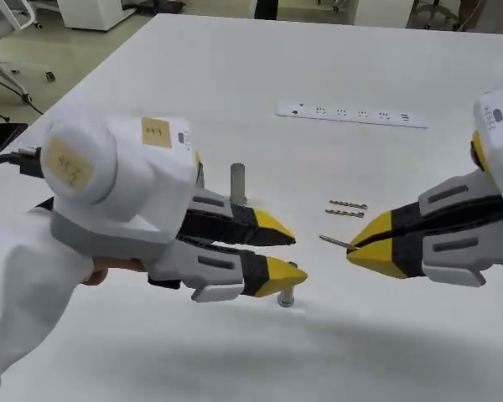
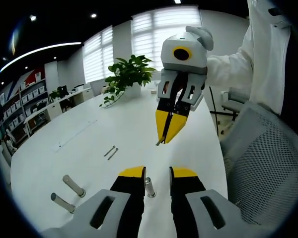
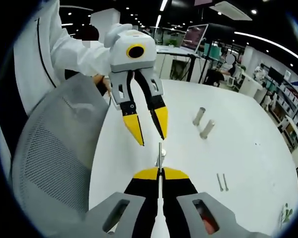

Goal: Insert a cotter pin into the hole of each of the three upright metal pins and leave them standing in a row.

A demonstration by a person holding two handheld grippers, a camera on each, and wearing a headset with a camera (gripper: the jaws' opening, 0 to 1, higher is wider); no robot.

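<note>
Straddles the nearest metal pin (image 2: 149,187) with the left tongs (image 2: 158,173), parted and not yet clamped (contact with either jaw hard to judge). Pinches one cotter pin (image 1: 335,242) in the closed right tongs (image 1: 352,244), long axis roughly level, free end aimed leftward at that upright pin and just short of it. Needs the tip lined up with the cross-hole, too small to make out. Leaves two more metal pins (image 2: 73,185) beyond, two spare cotter pins (image 1: 348,204) lying on the surface (image 1: 235,92).
</note>
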